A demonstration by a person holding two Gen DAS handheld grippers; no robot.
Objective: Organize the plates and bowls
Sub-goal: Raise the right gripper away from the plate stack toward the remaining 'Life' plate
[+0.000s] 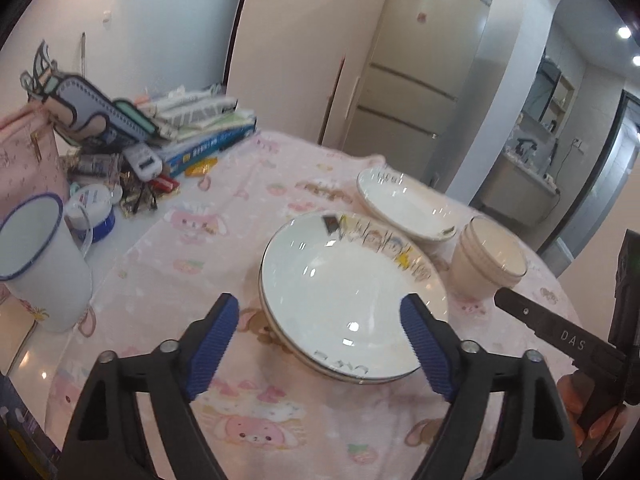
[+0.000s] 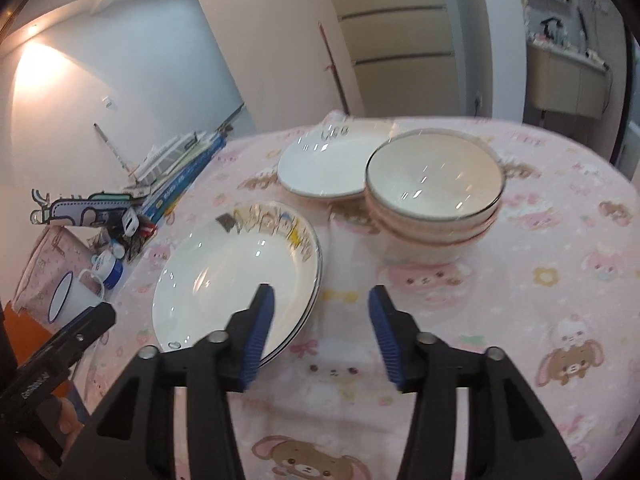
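Observation:
A stack of deep white plates with a cartoon print [image 1: 340, 292] [image 2: 232, 276] lies on the pink tablecloth. Behind it sits a second stack of white plates [image 1: 404, 204] [image 2: 324, 164], and beside that a stack of cream bowls [image 1: 488, 260] [image 2: 432, 184]. My left gripper [image 1: 320, 304] hovers open just above the near left rim of the printed plates, pads clear of it. My right gripper [image 2: 320, 294] is open over the cloth at the plates' right rim, its left pad in front of the rim, gripping nothing.
A blue-rimmed enamel mug [image 1: 40, 264], a small jar [image 1: 92, 212], a pink bag [image 1: 24, 152] and a pile of books and clutter [image 1: 200, 128] crowd the table's left side. The round table's edge curves behind the bowls. A fridge [image 1: 420, 80] stands beyond.

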